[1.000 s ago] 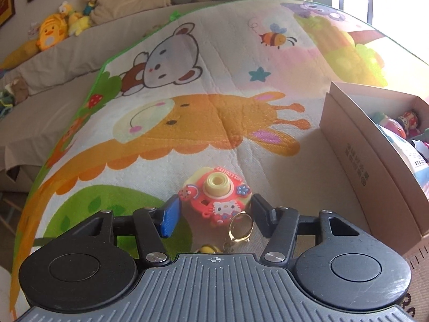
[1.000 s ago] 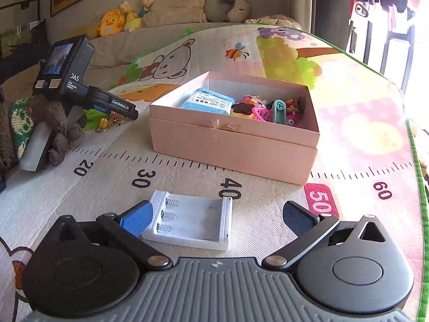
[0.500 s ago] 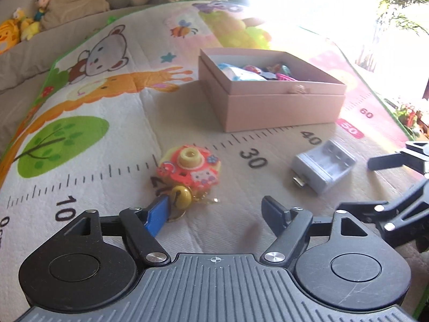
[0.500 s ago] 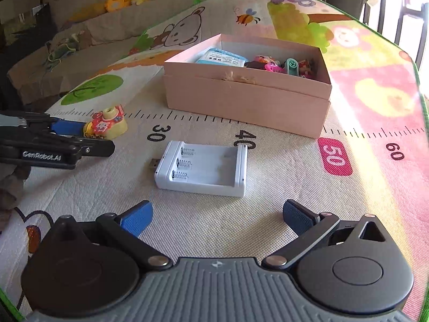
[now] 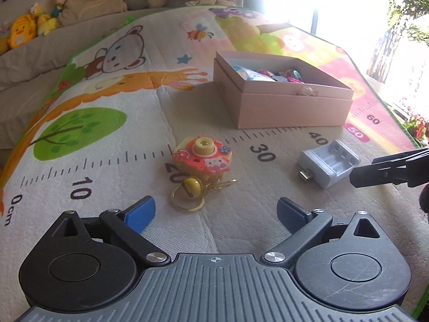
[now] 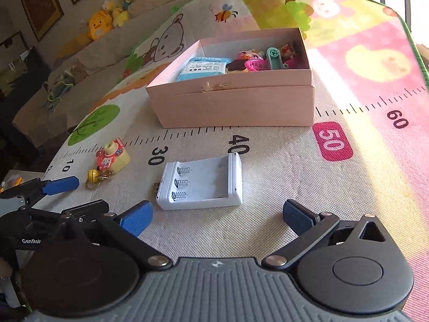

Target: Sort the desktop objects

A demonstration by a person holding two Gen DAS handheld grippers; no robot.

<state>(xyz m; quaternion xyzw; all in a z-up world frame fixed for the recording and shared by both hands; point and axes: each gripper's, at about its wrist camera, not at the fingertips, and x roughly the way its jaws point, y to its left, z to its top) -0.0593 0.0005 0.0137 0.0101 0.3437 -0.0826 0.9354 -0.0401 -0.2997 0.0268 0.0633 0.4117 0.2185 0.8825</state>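
A red and yellow toy camera keychain (image 5: 201, 158) with a yellow bell and gold ring (image 5: 189, 191) lies on the play mat, just ahead of my open, empty left gripper (image 5: 215, 213). It also shows in the right wrist view (image 6: 112, 156). A white battery charger (image 6: 201, 183) lies just ahead of my open, empty right gripper (image 6: 217, 214); it also shows in the left wrist view (image 5: 329, 163). An open pink box (image 6: 236, 99) holding several small items stands behind both.
The cartoon play mat (image 5: 107, 123) with a printed ruler covers the surface. The right gripper's finger (image 5: 388, 170) reaches in at the right of the left wrist view. A sofa with plush toys (image 5: 24, 30) is behind. The mat's green edge (image 6: 418, 51) runs at the right.
My left gripper has let go of the keychain and pulled back from it, jaws now wider. My right gripper has drawn a little closer to the charger.
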